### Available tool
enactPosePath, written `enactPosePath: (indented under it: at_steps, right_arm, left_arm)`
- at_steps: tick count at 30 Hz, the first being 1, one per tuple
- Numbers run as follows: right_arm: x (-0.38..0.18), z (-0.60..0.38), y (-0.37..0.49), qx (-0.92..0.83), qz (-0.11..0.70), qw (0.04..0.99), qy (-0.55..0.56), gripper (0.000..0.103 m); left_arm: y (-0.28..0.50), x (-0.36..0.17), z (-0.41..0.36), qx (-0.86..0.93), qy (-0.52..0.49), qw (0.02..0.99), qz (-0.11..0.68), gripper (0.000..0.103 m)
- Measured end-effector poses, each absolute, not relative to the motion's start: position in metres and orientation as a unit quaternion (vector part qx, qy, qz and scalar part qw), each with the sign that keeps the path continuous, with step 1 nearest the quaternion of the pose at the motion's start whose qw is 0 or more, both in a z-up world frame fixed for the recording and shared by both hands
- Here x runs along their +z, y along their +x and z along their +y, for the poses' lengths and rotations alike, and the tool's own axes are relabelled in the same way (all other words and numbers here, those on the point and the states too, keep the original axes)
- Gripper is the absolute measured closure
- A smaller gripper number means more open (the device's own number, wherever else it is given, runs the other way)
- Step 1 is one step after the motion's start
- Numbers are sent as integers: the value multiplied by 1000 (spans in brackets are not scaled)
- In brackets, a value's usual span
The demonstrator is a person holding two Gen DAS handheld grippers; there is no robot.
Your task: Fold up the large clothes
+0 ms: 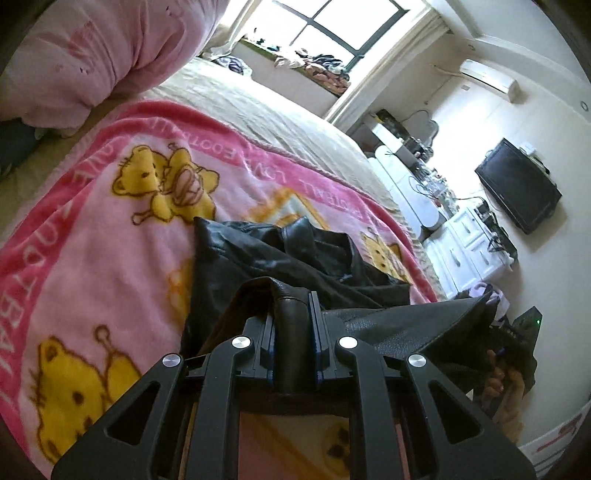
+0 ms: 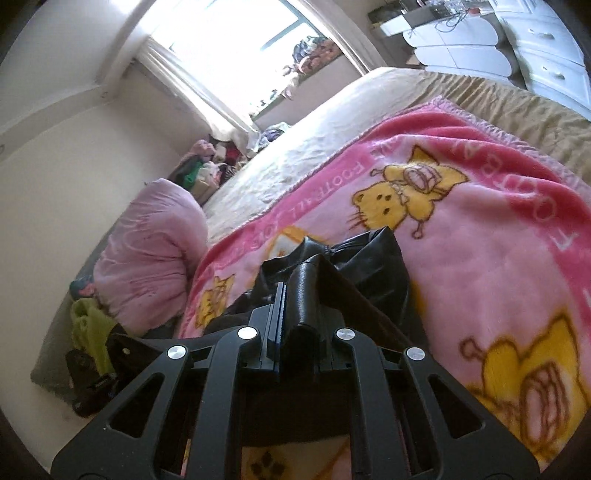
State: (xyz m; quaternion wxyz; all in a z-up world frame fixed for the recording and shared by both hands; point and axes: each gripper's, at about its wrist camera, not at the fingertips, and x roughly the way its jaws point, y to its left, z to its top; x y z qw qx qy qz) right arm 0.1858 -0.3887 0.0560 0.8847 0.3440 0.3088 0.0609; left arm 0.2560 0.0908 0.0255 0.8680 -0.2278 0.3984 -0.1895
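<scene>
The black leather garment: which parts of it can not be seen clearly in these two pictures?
- Left wrist view: the near part of the black leather garment is hidden behind the left gripper, which pinches a fold.
- Right wrist view: the right gripper and the fold it holds cover most of the garment.
- Both views: its type and full shape cannot be told; it lies bunched on the pink blanket.

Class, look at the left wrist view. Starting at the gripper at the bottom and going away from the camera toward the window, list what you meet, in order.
left gripper shut on a fold of the black leather garment → pink cartoon blanket → beige bedspread → clothes heaped on the sill → window
</scene>
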Motion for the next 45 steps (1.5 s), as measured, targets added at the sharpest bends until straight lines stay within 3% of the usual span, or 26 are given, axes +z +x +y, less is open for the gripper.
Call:
enactPosePath:
  at_steps: [16,21,23,26,29,36,42,45]
  right_arm:
    - [-1,-396,263,0,378,857,350,92]
    - [-11,-400,270,-6,384,853,354,76]
    - [-11,-402,270,-5,377,855,356,59]
    - [-6,-402,270,-21,364,868,336,46]
    - [-3,-403,267,-30,353,881,312,39]
    - [-4,-382,271,-19,352,915,197,37]
    - [-3,-367,266,22,327,934,141,34]
    - [-6,-362,268,33,329,935,129,34]
  left_arm:
    - [326,-28,90,-178,-242,843,447,80]
    - [326,-37,92,-187,-255,843,434,65]
    - [324,-35,95,-183,-253,851,423,53]
    - [323,-28,98,-169,-237,864,410,49]
    - [321,-22,100,-147,-213,879,399,48]
    - [329,-36,82,-99,-99,906,399,46]
    - [341,-64,71,-119,-81,897,418,46]
    - [344,-67,71,-123,-88,897,415,57]
